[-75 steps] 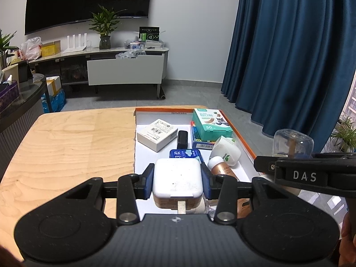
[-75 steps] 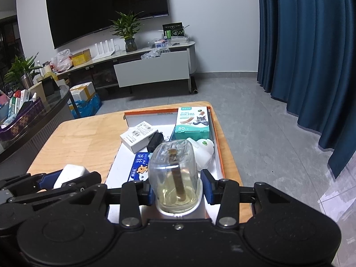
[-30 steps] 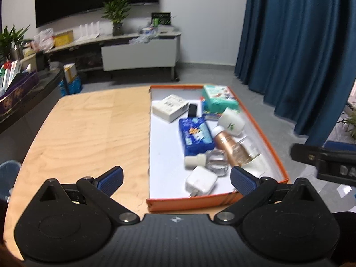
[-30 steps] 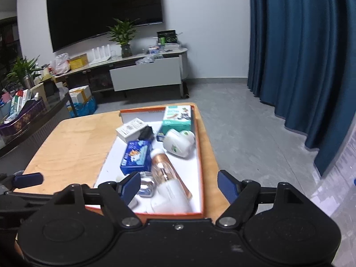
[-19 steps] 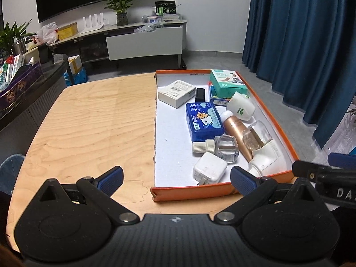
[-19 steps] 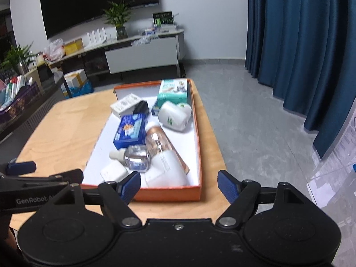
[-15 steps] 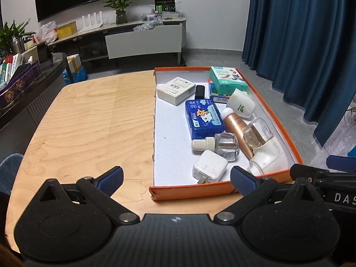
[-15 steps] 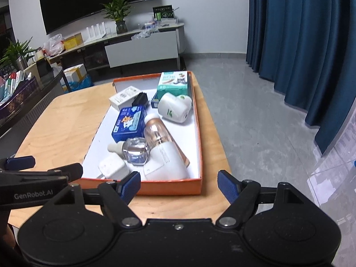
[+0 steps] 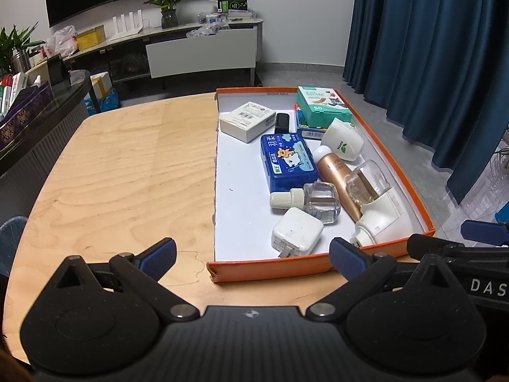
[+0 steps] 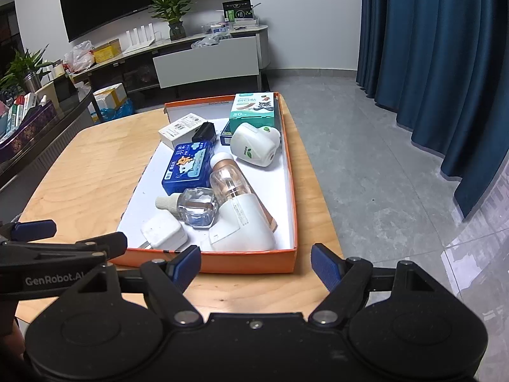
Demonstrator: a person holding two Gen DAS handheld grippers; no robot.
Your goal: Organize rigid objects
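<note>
An orange-rimmed box lid (image 9: 273, 272) (image 10: 248, 264) lies on the right half of the wooden table. In it lie a white charger (image 9: 297, 230) (image 10: 163, 230), a clear refill bottle (image 9: 313, 199) (image 10: 197, 207), a white plug-in vaporizer with a clear bottle (image 9: 378, 207) (image 10: 241, 226), a gold bottle (image 9: 335, 168), a blue case (image 9: 288, 162) (image 10: 187, 167), a white cup-shaped device (image 9: 342, 140) (image 10: 254, 143), and boxes at the back. My left gripper (image 9: 253, 254) is open and empty before the lid's near rim. My right gripper (image 10: 256, 262) is open and empty there too.
The wooden table (image 9: 127, 165) stretches left of the lid. A dark counter with books (image 9: 19, 108) stands at far left. A TV console with a plant (image 9: 197, 41) lines the back wall. Blue curtains (image 9: 429, 47) hang at right over grey floor.
Both grippers let go of the charger and the vaporizer, which now lie in the lid. Both opened wide and drew back from the lid toward me.
</note>
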